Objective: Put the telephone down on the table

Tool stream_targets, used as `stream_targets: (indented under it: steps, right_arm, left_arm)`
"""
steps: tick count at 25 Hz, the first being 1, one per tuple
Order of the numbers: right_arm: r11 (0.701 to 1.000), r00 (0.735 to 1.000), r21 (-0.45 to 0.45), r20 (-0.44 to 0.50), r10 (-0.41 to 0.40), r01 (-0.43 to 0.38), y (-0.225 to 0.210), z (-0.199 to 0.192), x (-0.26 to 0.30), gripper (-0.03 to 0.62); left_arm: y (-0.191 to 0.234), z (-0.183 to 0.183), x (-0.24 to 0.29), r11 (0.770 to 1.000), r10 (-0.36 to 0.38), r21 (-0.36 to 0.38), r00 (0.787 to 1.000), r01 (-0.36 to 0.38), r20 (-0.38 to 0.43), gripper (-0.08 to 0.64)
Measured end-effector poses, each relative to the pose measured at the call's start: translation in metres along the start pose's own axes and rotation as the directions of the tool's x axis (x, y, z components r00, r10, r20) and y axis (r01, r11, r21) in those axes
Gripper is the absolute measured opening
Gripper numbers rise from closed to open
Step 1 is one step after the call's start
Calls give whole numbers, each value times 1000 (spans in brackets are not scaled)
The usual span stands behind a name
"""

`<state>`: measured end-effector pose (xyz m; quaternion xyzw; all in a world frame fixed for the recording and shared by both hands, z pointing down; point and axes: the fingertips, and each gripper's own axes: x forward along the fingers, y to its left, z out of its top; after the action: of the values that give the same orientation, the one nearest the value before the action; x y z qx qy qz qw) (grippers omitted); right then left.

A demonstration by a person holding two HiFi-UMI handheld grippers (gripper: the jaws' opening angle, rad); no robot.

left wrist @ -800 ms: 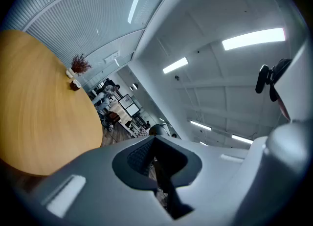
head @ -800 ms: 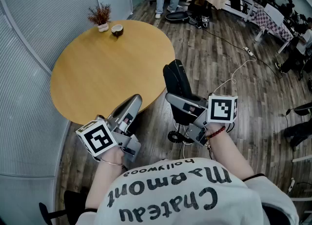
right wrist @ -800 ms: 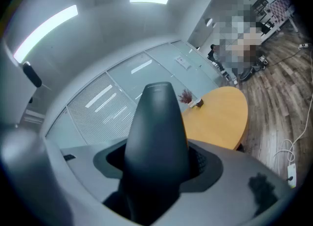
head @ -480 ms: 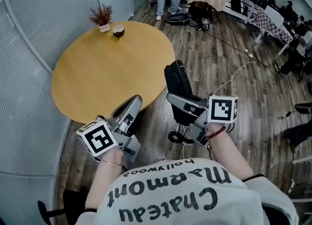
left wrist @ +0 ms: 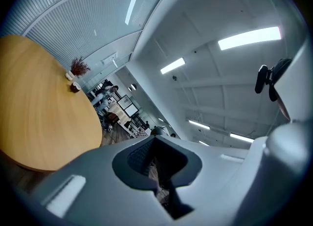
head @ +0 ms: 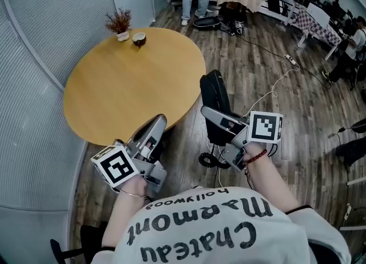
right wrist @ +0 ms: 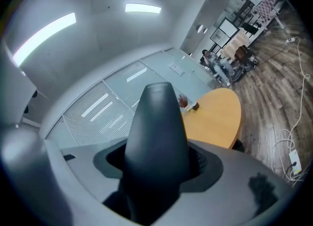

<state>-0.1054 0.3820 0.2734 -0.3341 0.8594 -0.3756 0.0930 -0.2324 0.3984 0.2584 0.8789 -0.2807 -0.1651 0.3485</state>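
Off the near-right edge of the round wooden table (head: pixel 114 91), over plank floor (head: pixel 257 68): the telephone (head: pixel 214 92), a black handset, sticks out ahead of the right gripper (head: pixel 216 118). The right gripper view shows the jaws standing wide and clamped on the handset's body, rounded end pointing away from the camera. The handset is aloft, beside the tabletop rather than over it, touching nothing but the jaws.

Left gripper (head: pixel 155 124): jaws drawn together to a point, nothing between them. It hangs just beside the table's near rim, idle.

Tabletop: broad and bare. Only a small potted plant (head: pixel 118 20) with a small bowl (head: pixel 138 38) next to it, both at the far edge, well apart from any likely landing spot. A white cable (head: pixel 273 92) trails on the floor to the right, out of the path.

Step in hand, as I read it: the carry. Handset gripped and up, not yet over the wood.

Next move calls for:
- Swing the right gripper left and forward until the handset is over bare wood, well inside the rim.
- Lower until its underside rests on the top.
- Only then part the jaws and draw back along the handset's length.

Risk: let go too near the rim and a long, rounded handset could roll or tip to the floor. Whether a cord runs from the handset, I cannot tell.
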Motion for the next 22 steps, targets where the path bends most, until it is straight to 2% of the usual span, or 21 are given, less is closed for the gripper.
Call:
stream_targets:
  steps: [2, 4, 7, 10, 15, 19, 22]
  right_arm:
    - [1000, 1000, 10, 19, -15, 15, -5, 1, -1, 304]
    - [997, 997, 39, 27, -66, 64, 3, 1, -3, 304]
    - [990, 989, -4, 30, -144, 144, 24, 7, -6, 304]
    - [984, 983, -33, 64, -173, 176, 12, -14, -23, 304]
    - [979, 969, 30, 140, -203, 201, 6, -30, -70, 304]
    - [955, 939, 52, 174, -297, 292, -24, -12, -75, 304]
    - [940, 923, 48, 180, -341, 338, -41, -21, -72, 304]
  left_arm:
    - [4, 3, 0, 1000, -15, -14, 1000, 16, 11, 6]
    - [-3, 15, -7, 999, -25, -26, 1000, 25, -7, 6]
    - [-17, 33, -17, 1000, -22, -14, 997, 21, -70, 6]
    - [-7, 8, -22, 1000, -27, -9, 996, 27, -90, 6]
    - [-19, -19, -20, 988, -104, -117, 993, 97, -53, 5]
    - [-5, -26, 8, 992, -125, -41, 978, 120, -169, 5]
    - [6, -40, 19, 990, -129, 23, 964, 138, -231, 5]
